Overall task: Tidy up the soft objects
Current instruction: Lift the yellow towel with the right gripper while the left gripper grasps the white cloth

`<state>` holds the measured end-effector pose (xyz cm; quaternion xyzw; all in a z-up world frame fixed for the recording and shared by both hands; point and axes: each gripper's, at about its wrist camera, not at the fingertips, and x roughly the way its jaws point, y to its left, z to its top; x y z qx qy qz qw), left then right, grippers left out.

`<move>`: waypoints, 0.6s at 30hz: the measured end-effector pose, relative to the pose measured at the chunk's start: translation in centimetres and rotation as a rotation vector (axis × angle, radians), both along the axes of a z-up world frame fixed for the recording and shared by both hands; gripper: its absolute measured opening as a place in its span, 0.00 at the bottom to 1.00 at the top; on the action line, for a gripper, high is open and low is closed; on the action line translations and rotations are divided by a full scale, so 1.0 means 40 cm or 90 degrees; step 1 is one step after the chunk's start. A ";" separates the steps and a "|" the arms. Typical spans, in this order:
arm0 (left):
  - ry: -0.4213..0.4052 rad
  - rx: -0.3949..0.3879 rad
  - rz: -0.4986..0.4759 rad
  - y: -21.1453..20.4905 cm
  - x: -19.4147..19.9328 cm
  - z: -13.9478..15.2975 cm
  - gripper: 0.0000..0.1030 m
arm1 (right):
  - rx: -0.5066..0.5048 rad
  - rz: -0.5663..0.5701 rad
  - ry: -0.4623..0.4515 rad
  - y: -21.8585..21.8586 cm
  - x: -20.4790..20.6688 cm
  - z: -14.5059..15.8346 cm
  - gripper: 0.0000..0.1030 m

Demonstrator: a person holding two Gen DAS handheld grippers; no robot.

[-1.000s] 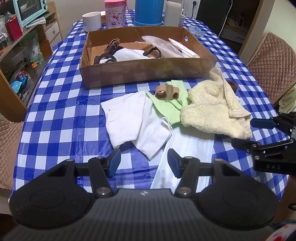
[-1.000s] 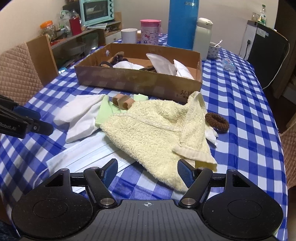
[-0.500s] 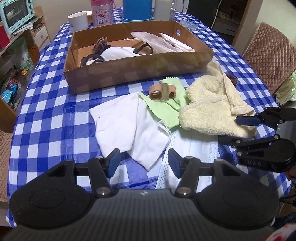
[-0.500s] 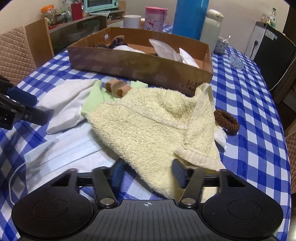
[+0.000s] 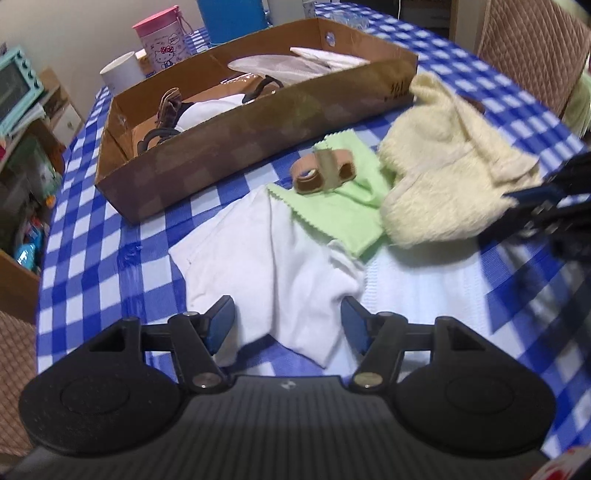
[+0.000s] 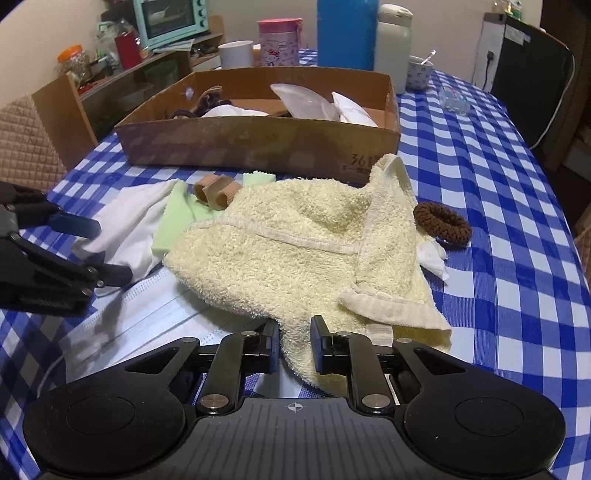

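Note:
A cream towel (image 6: 295,251) lies crumpled on the checked table; my right gripper (image 6: 293,343) is shut on its near edge. The towel also shows in the left wrist view (image 5: 450,184). My left gripper (image 5: 288,325) is open, its fingers either side of the near corner of a white cloth (image 5: 266,266). A green cloth (image 5: 340,206) with a tan strap roll (image 5: 323,171) on it lies between the two. A face mask (image 6: 147,317) lies under the towel. A brown scrunchie (image 6: 441,223) lies right of the towel. The cardboard box (image 6: 258,142) behind holds several soft items.
Behind the box stand a blue flask (image 6: 347,33), a pink Hello Kitty cup (image 6: 277,42), a white mug (image 6: 234,53) and a white jug (image 6: 393,44). Quilted chairs (image 5: 532,48) flank the table. A shelf with a teal oven (image 6: 170,18) is at the far left.
My right gripper has moved forward and shut on the towel's near edge. My left gripper has moved forward and down, so the white cloth's corner sits between its open fingers.

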<state>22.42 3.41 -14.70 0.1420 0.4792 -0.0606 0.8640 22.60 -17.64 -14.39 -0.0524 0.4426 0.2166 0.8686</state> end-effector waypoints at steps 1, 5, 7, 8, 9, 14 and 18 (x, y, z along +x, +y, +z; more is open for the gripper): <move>-0.005 -0.003 -0.001 0.006 0.002 -0.003 0.63 | 0.003 -0.003 0.000 -0.001 0.000 0.002 0.17; -0.011 -0.027 0.002 0.035 0.013 -0.005 0.54 | 0.012 -0.011 -0.007 -0.009 -0.003 0.018 0.13; -0.015 -0.035 0.002 0.050 0.013 -0.001 0.21 | 0.026 -0.014 -0.020 -0.017 -0.009 0.035 0.09; -0.013 -0.028 0.008 0.060 0.014 -0.001 0.14 | 0.035 -0.017 -0.029 -0.022 -0.013 0.048 0.08; -0.013 -0.030 0.009 0.071 0.014 0.002 0.11 | 0.043 -0.018 -0.037 -0.027 -0.016 0.061 0.07; -0.034 -0.034 0.034 0.120 -0.012 0.049 0.06 | 0.093 -0.045 -0.102 -0.067 -0.029 0.156 0.06; -0.055 -0.040 0.056 0.152 -0.039 0.106 0.06 | 0.144 -0.079 -0.166 -0.113 -0.035 0.257 0.05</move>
